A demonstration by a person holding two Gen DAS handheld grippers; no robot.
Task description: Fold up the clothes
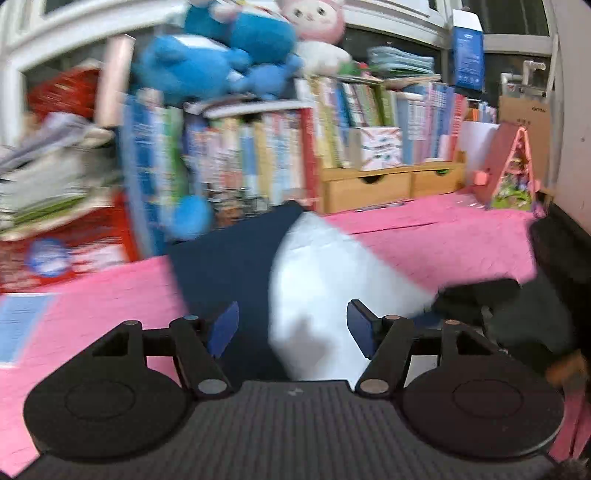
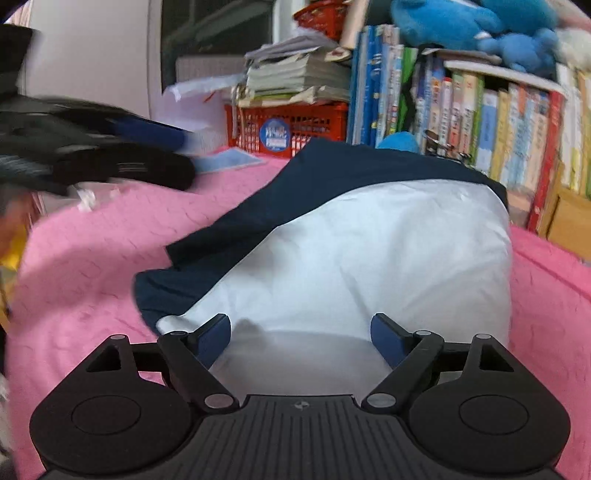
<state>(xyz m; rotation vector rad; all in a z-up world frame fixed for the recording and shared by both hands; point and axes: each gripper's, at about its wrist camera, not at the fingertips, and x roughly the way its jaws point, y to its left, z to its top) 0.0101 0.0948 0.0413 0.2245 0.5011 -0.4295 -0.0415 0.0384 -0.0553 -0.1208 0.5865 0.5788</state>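
Lying on a pink bedspread [image 2: 92, 258], a navy and white garment [image 2: 369, 251] sits partly folded, its white panel on top and navy cloth showing along the left edge and the far side. Its far end reaches close to a row of books [image 2: 480, 122] standing at the back.

In the right wrist view, the right gripper [image 2: 301, 336] hangs low over the near edge of the white panel. Its two blue pads stand wide apart with nothing pinched between them; the cloth lies beneath the gap, and whether the tips touch it is hard to tell.

The left gripper [image 1: 291, 328] also has its jaws parted, with no cloth caught between the pads. In its own view, which is blurred, the garment [image 1: 314, 277] lies ahead and below, navy on the left and white on the right. From the right wrist view this same tool appears as a dark, smeared shape at upper left, raised clear of the bedspread and well apart from the garment.

Behind the garment stand a red crate [image 2: 291, 125] with a stack of papers on top, a wooden drawer unit [image 1: 391, 184] and blue plush toys [image 1: 221, 51] resting on the books. A pink plush toy [image 1: 314, 22] sits beside the blue ones.
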